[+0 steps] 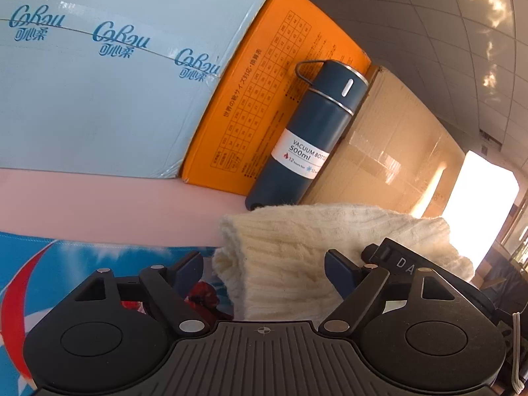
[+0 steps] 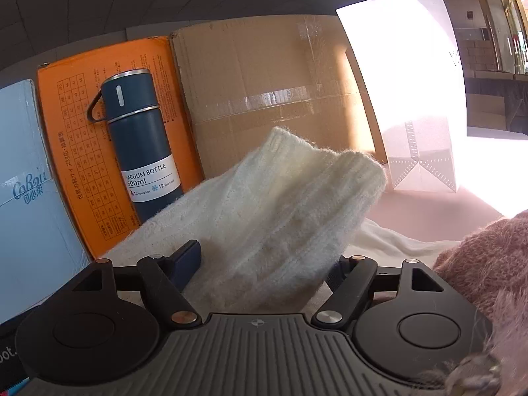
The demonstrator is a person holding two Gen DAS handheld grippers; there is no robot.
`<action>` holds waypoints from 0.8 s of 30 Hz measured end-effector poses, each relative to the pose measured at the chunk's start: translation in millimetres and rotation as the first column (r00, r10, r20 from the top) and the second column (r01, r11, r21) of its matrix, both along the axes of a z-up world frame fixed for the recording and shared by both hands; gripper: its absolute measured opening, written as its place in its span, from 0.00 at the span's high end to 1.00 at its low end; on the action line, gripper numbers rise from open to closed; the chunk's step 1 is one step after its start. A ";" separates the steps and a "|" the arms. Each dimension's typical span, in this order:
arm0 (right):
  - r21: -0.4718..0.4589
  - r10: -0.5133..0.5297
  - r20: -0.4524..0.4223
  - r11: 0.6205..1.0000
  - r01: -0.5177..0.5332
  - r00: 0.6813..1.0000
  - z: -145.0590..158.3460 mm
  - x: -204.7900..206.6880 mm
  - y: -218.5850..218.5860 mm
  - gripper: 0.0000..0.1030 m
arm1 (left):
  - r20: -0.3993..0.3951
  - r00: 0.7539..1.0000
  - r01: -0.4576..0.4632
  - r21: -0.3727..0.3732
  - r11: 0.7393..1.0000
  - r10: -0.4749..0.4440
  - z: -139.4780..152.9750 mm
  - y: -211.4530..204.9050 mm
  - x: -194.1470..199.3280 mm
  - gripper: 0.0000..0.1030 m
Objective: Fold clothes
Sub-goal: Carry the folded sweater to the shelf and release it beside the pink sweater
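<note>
A cream ribbed knit garment (image 1: 297,247) lies bunched and folded over on the pink table (image 1: 99,204). In the left wrist view my left gripper (image 1: 264,274) stands wide open around its rolled left end, and the left finger (image 1: 188,270) sits just clear of the knit. In the right wrist view the cream knit (image 2: 280,204) rises in a loose peak between the spread fingers of my right gripper (image 2: 264,267), which is open and not pinching it. Part of the right gripper's black body (image 1: 396,260) shows against the knit in the left wrist view.
A dark blue vacuum bottle (image 2: 142,142) stands behind the knit, against an orange box (image 2: 76,151). A light-blue carton (image 1: 99,82) is to the left, a cardboard box (image 2: 264,82) and a white paper bag (image 2: 412,99) to the right. A fuzzy pink garment (image 2: 488,264) lies at right, a blue printed mat (image 1: 66,280) at left.
</note>
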State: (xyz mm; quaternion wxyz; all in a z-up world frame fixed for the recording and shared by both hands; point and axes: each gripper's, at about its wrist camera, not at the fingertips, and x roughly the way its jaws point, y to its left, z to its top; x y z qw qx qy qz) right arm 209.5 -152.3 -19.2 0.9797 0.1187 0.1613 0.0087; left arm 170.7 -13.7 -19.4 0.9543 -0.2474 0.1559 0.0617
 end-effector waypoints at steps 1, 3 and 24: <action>0.012 0.014 0.015 1.000 -0.014 1.000 0.5 -2.9 -1.0 0.16 | 0.023 1.000 -0.021 0.002 1.000 0.021 2.5 1.1 -4.4 0.08; 0.019 0.032 0.063 0.999 -0.033 0.997 2.3 -12.3 0.0 0.12 | 0.072 0.994 -0.077 -0.008 0.997 0.078 8.9 5.4 -15.7 0.04; -0.104 -0.065 0.270 0.990 0.097 0.961 39.0 -144.1 35.1 0.00 | 0.187 0.978 -0.128 0.174 0.976 0.095 71.6 85.7 -181.3 0.00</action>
